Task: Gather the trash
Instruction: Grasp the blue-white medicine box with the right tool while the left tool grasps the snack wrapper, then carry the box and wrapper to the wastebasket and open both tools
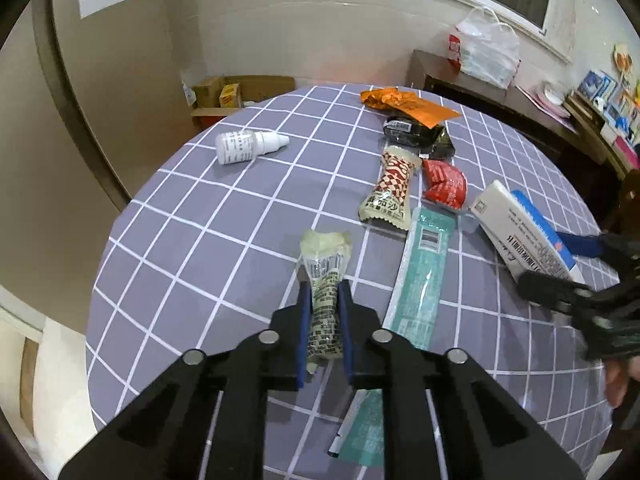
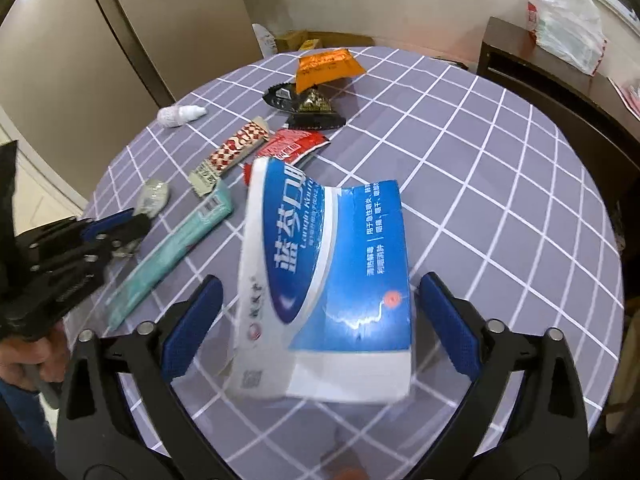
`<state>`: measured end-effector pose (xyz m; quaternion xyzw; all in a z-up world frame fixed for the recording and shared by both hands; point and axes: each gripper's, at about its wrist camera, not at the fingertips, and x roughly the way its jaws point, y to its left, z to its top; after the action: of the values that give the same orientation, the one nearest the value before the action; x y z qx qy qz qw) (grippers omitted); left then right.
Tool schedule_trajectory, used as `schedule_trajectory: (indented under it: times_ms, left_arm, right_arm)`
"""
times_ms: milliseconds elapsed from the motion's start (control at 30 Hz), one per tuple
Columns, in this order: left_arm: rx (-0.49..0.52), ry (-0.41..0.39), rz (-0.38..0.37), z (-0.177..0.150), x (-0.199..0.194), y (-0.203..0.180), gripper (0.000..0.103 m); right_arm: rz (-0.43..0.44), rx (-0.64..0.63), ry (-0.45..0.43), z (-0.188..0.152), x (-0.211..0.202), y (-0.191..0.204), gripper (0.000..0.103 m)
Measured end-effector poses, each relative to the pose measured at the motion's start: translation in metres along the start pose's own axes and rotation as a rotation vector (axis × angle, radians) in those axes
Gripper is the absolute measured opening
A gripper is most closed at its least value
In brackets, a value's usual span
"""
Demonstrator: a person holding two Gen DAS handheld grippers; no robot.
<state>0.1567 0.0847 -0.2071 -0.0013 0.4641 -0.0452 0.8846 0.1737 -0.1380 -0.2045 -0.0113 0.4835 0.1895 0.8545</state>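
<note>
My left gripper (image 1: 324,286) is shut on a pale crumpled snack wrapper (image 1: 326,248), pinched between its blue pads low over the checked tablecloth (image 1: 200,240). From the right wrist view, the same left gripper (image 2: 132,220) shows at the left edge with the wrapper (image 2: 154,196) at its tips. A blue and white medicine box (image 2: 332,264) lies between the fingers of my right gripper (image 2: 320,282), with a gap on each side, so that gripper is open. In the left wrist view the box (image 1: 520,224) looks tilted, with the right gripper (image 1: 548,264) around its near end.
Also on the table lie a teal packet (image 1: 420,280), a red-and-white checked wrapper (image 1: 390,188), a red sachet (image 1: 444,184), a black packet (image 1: 416,136), an orange wrapper (image 1: 404,104) and a white dropper bottle (image 1: 248,146). A plastic bag (image 1: 488,52) sits on a dark cabinet behind.
</note>
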Motion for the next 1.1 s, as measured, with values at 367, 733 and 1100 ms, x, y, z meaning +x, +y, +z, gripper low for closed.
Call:
schedule_trajectory:
  times_ms: [367, 733, 1100]
  left_arm:
    - [-0.007, -0.043, 0.004, -0.004, -0.029, -0.023, 0.009]
    - [0.092, -0.170, -0.068, 0.030, -0.083, -0.109, 0.009]
    - [0.223, -0.225, -0.217, 0.051, -0.101, -0.235, 0.009]
  right_arm:
    - [0.045, 0.061, -0.058, -0.017, -0.035, -0.034, 0.066]
    - [0.027, 0.176, -0.222, -0.024, -0.113, -0.099, 0.066]
    - [-0.070, 0.351, -0.361, -0.064, -0.191, -0.199, 0.067]
